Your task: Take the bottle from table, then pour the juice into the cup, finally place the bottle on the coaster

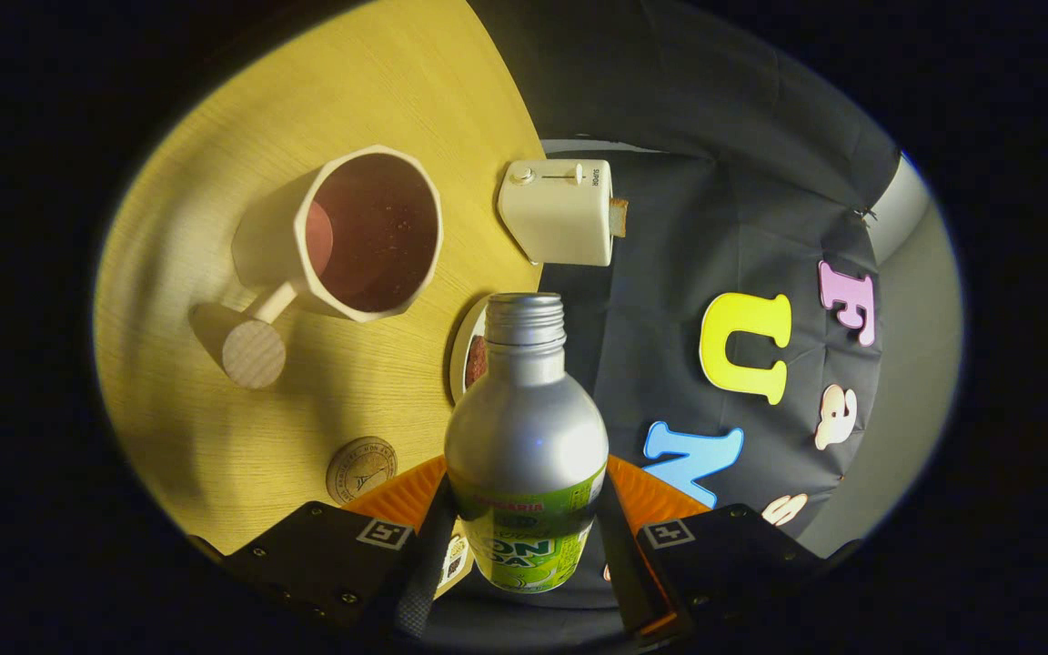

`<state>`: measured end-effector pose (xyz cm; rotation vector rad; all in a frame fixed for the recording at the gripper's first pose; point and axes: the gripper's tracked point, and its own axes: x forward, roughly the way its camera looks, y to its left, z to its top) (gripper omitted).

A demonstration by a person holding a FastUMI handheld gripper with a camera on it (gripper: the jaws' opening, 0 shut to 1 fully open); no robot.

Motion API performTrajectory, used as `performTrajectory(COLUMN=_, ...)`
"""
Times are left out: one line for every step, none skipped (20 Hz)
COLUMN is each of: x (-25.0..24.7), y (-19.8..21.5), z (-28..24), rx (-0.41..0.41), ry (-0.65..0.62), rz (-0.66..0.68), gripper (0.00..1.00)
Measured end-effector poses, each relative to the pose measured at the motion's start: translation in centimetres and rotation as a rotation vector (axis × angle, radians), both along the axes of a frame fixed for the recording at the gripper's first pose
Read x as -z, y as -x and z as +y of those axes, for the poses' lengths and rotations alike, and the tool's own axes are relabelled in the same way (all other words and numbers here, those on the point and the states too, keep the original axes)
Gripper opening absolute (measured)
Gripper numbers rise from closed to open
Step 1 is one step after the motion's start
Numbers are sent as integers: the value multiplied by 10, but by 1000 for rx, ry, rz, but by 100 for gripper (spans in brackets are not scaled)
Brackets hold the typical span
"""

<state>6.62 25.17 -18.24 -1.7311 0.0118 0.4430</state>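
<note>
A silver bottle (525,428) with a green label and an uncapped threaded neck sits between my fingers, and my gripper (524,537) is shut on its body. The whole view is rolled, so the wooden table (242,437) stands on its side and the bottle lies tilted over it. Beyond the bottle's mouth is a cream faceted cup (369,235) with a dark red inside and a round-ended handle; its opening faces me. A small round cork coaster (361,468) lies on the table close to one of my fingers.
A cream toaster (560,211) with a slice of bread stands near the table's back edge, past the cup. A white plate (469,350) with something dark on it peeks out behind the bottle's neck. The black cloth wall hangs behind the table.
</note>
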Motion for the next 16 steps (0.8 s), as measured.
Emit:
performTrajectory(x=-1, y=0, z=1, rx=-6, ry=11, rz=-2, gripper=77)
performTrajectory(x=-1, y=1, z=2, rx=-14, ry=19, rz=-7, gripper=77)
performTrajectory(x=-1, y=2, z=3, rx=-23, ry=28, rz=-10, gripper=77)
performTrajectory(x=-1, y=2, z=5, rx=-31, ry=36, rz=-12, gripper=77)
performTrajectory(x=-1, y=3, z=6, rx=-39, ry=45, rz=-16, gripper=77)
performTrajectory(x=0, y=3, z=7, rx=-45, ry=53, rz=-19, gripper=77)
performTrajectory(x=0, y=4, z=7, rx=-50, ry=62, rz=-21, gripper=77)
performTrajectory(x=0, y=4, z=7, rx=-55, ry=71, rz=-24, gripper=77)
performTrajectory(x=-1, y=5, z=7, rx=-58, ry=80, rz=-28, gripper=77)
performTrajectory(x=-1, y=4, z=6, rx=-59, ry=84, rz=-28, gripper=77)
performTrajectory(x=-2, y=4, z=7, rx=-61, ry=83, rz=-30, gripper=77)
performTrajectory(x=-3, y=4, z=7, rx=-63, ry=85, rz=-33, gripper=77)
performTrajectory(x=-3, y=4, z=7, rx=-65, ry=87, rz=-34, gripper=77)
performTrajectory(x=-3, y=2, z=8, rx=-67, ry=88, rz=-35, gripper=77)
performTrajectory(x=-3, y=3, z=8, rx=-67, ry=89, rz=-36, gripper=77)
performTrajectory(x=-4, y=2, z=7, rx=-67, ry=92, rz=-37, gripper=77)
